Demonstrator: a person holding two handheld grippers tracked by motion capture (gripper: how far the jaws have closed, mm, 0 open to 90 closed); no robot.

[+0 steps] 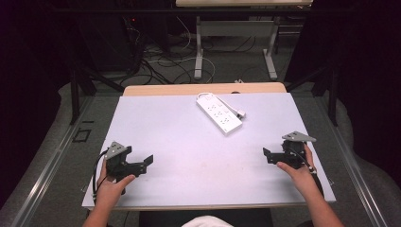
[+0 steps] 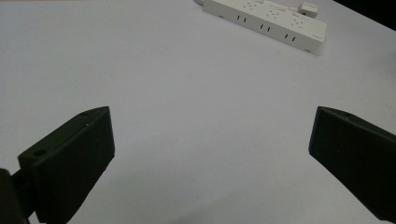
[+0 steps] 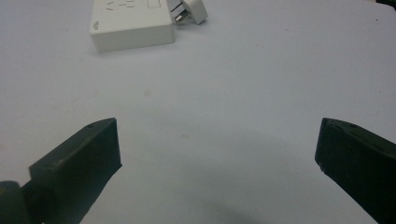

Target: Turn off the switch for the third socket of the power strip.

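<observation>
A white power strip [image 1: 218,113] lies at an angle on the far middle of the white table [image 1: 189,142], with a small white plug [image 1: 241,114] beside its right edge. My left gripper [image 1: 146,163] rests near the front left, open and holding nothing. At the front right my right gripper [image 1: 266,155] is open and holds nothing as well. In the left gripper view the strip [image 2: 266,21] lies far ahead at the top right, the plug [image 2: 308,8] beyond it, past the spread jaws of that gripper [image 2: 212,140]. From the right gripper [image 3: 217,140], the strip's end [image 3: 130,23] and the plug [image 3: 191,11] show at the top left.
A wooden edge [image 1: 203,88] borders the table's far side. Beyond it are table legs [image 1: 198,52] and loose cables [image 1: 161,61] on the floor. Dark curtains hang on both sides. Bare table surface separates both grippers from the strip.
</observation>
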